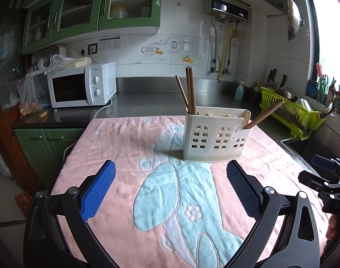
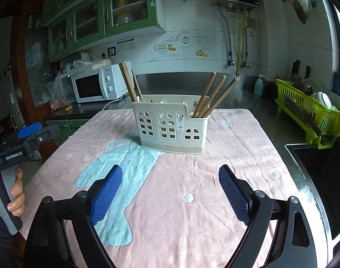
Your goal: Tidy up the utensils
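A cream utensil holder (image 1: 215,134) with arched window cutouts stands upright on a pink towel (image 1: 125,156); it also shows in the right wrist view (image 2: 172,127). Brown chopsticks (image 2: 128,81) stand in its left compartment, also seen in the left wrist view (image 1: 189,91). Three wooden handles (image 2: 214,93) lean right out of its right compartment; the left wrist view shows one (image 1: 266,114). My left gripper (image 1: 171,167) is open and empty, just in front of the holder. My right gripper (image 2: 170,174) is open and empty, in front of it.
A white microwave (image 1: 80,87) sits on the dark counter at the back left. A green dish rack (image 2: 310,111) with dishes and a sink (image 2: 315,167) are at the right. A soap bottle (image 2: 258,86) stands near the back wall.
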The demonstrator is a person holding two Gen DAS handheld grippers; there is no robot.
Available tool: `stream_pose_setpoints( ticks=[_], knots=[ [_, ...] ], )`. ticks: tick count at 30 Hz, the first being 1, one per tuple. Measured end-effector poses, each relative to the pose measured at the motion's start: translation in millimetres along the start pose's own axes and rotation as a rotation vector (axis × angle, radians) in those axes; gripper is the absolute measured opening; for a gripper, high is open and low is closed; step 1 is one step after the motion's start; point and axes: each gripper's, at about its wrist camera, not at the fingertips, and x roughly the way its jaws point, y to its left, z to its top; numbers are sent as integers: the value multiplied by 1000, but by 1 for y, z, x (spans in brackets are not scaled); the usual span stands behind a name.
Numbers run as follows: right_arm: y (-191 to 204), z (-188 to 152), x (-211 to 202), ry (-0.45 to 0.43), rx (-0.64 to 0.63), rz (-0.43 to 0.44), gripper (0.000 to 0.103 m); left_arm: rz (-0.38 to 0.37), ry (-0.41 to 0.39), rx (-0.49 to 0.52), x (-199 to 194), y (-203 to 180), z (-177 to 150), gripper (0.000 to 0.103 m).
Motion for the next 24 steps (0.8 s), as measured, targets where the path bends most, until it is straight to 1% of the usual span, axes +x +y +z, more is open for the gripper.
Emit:
stream_pose_setpoints(
  ticks=[2,7,24],
  knots=[
    [0,-4,1,2,-1,-16,86,13,4,-2,-1,0,-5,98],
    [-4,-12,4,23,23,-9,86,-9,20,-15,-4,3,-16,98],
    [-5,-18,6,45,30,-7,87,0,64,45,-2,-8,-37,98]
  ],
)
